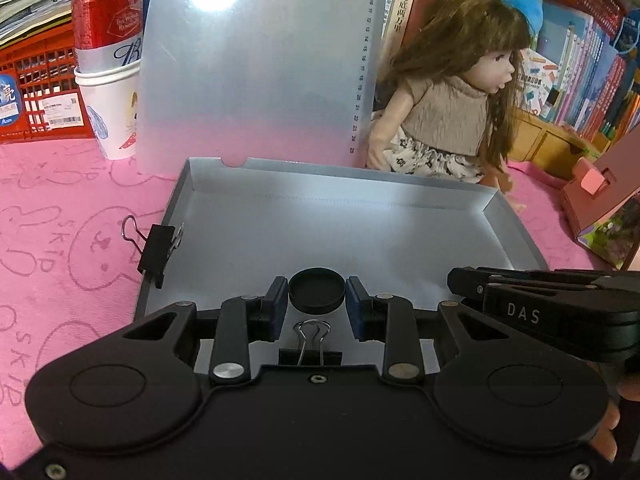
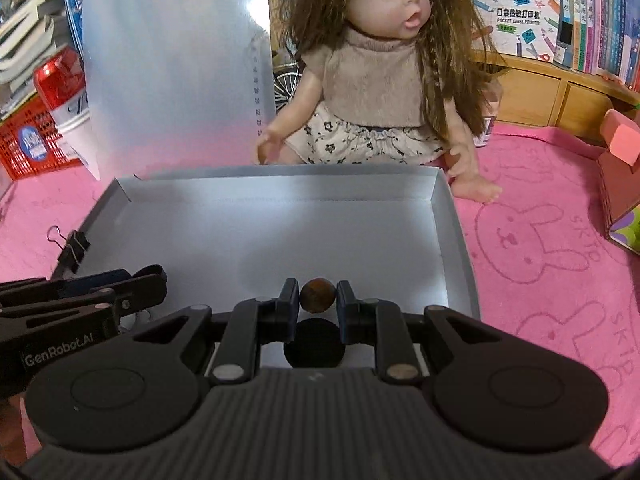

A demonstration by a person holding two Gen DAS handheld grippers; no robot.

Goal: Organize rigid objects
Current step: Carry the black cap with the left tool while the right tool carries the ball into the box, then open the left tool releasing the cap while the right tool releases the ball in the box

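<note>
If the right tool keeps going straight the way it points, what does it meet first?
Probably the grey floor of the open box. The right tool, gripping a small brown ball, angles down into it; depth is unclear.

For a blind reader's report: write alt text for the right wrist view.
The right gripper grips a small brown ball over the near end of an open grey box on a pink cloth. A long-haired doll sits behind the box, the left gripper reaches in from the left, and a binder clip grips the box's left wall.
</note>
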